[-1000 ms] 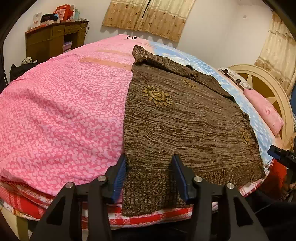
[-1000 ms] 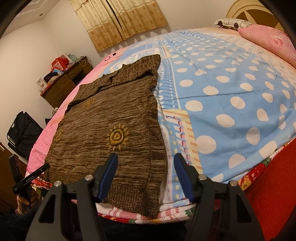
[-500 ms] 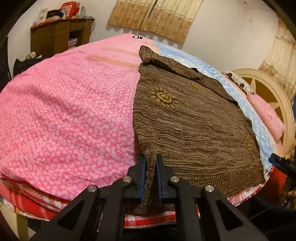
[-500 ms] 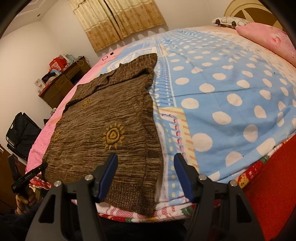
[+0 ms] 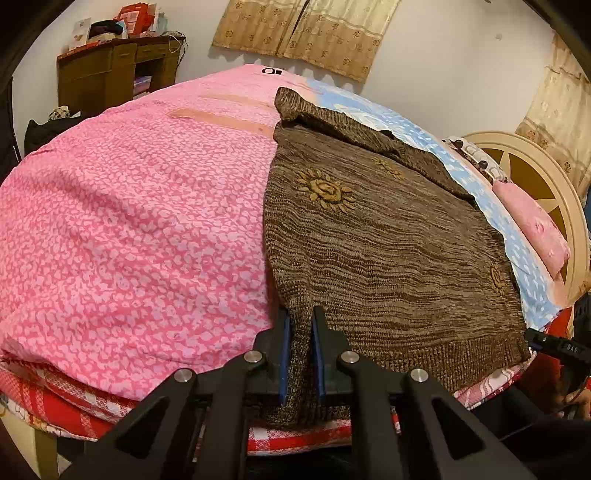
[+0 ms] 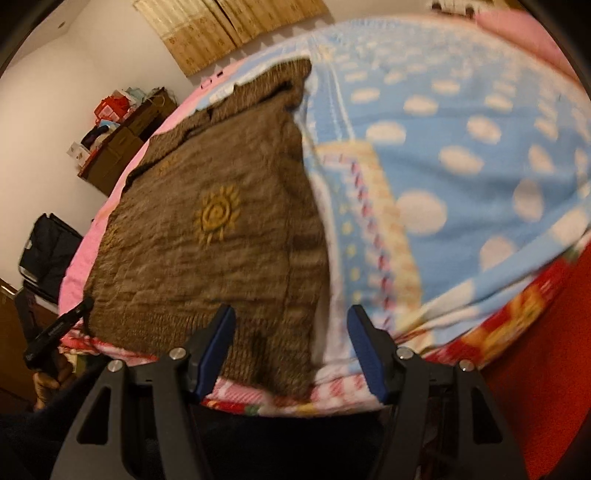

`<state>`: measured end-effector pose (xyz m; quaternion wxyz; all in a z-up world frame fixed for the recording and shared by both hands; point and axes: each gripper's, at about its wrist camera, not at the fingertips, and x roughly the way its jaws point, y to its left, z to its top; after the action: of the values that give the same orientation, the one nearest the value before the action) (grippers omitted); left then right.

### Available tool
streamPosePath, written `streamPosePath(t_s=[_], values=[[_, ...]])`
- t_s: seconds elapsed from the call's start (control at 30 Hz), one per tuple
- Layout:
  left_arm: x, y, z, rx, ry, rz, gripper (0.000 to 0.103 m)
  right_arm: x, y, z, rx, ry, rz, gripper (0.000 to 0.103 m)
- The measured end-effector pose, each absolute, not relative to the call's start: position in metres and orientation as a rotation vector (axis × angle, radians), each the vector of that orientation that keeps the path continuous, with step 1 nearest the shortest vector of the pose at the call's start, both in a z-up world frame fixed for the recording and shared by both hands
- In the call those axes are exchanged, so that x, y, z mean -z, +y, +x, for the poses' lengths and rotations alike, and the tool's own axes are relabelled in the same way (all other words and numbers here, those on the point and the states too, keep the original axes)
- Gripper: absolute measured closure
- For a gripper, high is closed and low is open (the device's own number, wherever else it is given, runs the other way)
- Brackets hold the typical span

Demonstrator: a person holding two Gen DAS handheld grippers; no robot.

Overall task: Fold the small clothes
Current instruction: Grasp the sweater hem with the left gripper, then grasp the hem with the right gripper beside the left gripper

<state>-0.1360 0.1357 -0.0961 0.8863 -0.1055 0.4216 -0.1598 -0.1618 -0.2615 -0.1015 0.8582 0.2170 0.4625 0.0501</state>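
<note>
Brown knit sweater (image 5: 388,251) lies flat on the bed (image 5: 129,229) for folding. Left gripper (image 5: 300,332) jaws pinch its hem corner, apparently ready to lift. Right gripper (image 6: 291,334) jaws stand open, straddling the opposite corner.

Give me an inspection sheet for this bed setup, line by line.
Surface: bed, pink quilt beside blue dotted blanket.
Job's things: brown sweater spread flat, hem at the bed edge.
Clutter: pink pillow near the headboard.
Grippers: left gripper shut on the sweater's hem corner; right gripper open over the other corner.
Cables: nothing seen.
Surroundings: wooden desk, curtains.
</note>
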Motion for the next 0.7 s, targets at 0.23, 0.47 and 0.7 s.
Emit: streamPosePath(t_s=[0.23, 0.47, 0.7], values=[[0.099, 0.137, -0.134, 0.339, 0.882, -0.226, 0.092, 0.101, -0.247, -0.162, -0.158, 1.0, 0.385, 0.055], [0.097, 0.131, -0.137, 0.393, 0.871, -0.207, 0.062, 0.103, -0.253, -0.163, -0.173, 0.991, 0.435, 0.055], [0.097, 0.12, -0.144, 0.395, 0.846, -0.113, 0.055, 0.104, -0.25, -0.162, -0.185, 0.989, 0.428, 0.056]])
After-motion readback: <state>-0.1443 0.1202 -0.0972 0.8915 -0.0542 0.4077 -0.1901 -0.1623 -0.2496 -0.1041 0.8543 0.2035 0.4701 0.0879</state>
